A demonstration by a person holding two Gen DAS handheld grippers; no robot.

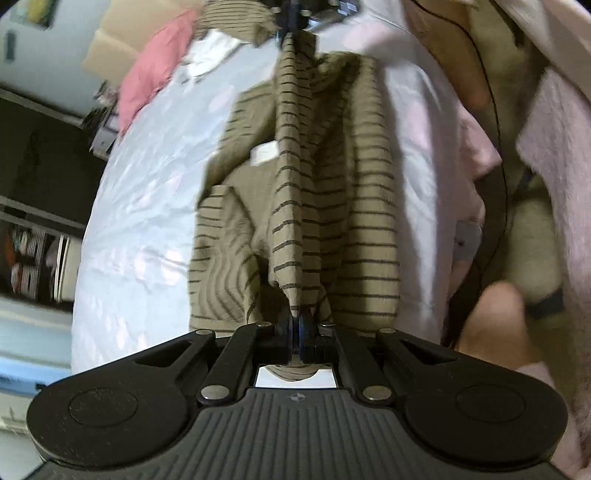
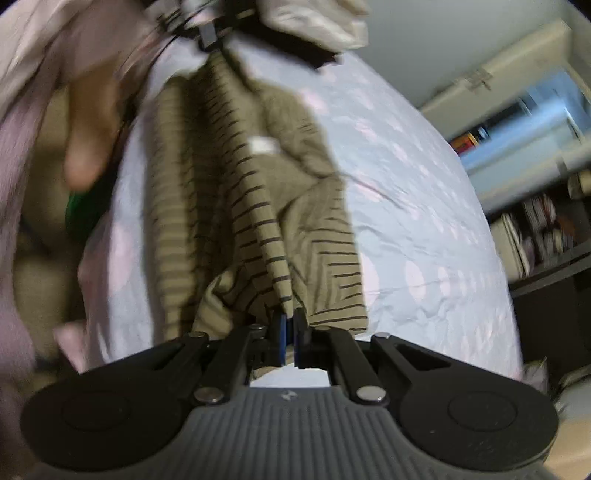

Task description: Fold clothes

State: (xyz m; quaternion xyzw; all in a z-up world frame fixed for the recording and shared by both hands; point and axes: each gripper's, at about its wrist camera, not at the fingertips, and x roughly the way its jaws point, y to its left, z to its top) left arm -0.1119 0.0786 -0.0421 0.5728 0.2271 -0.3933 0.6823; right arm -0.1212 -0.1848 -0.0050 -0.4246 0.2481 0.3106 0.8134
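Note:
A tan garment with thin dark stripes (image 1: 325,206) hangs stretched between my two grippers above a pale blue bed sheet (image 1: 147,206). My left gripper (image 1: 295,317) is shut on one end of its taut edge. At the top of the left wrist view the other gripper (image 1: 295,22) pinches the far end. In the right wrist view my right gripper (image 2: 290,317) is shut on the striped garment (image 2: 258,206), and the opposite gripper (image 2: 210,37) holds the far end. A white label (image 1: 264,153) shows on the cloth. The rest of the garment sags onto the sheet.
A pink garment (image 1: 155,66) and a cardboard box (image 1: 110,51) lie at the bed's far end. Dark shelves (image 1: 33,236) with books stand beside the bed. A person's hand (image 2: 92,122) and pale pink sleeve (image 1: 554,184) are close by. More shelving (image 2: 546,229) stands past the sheet (image 2: 424,221).

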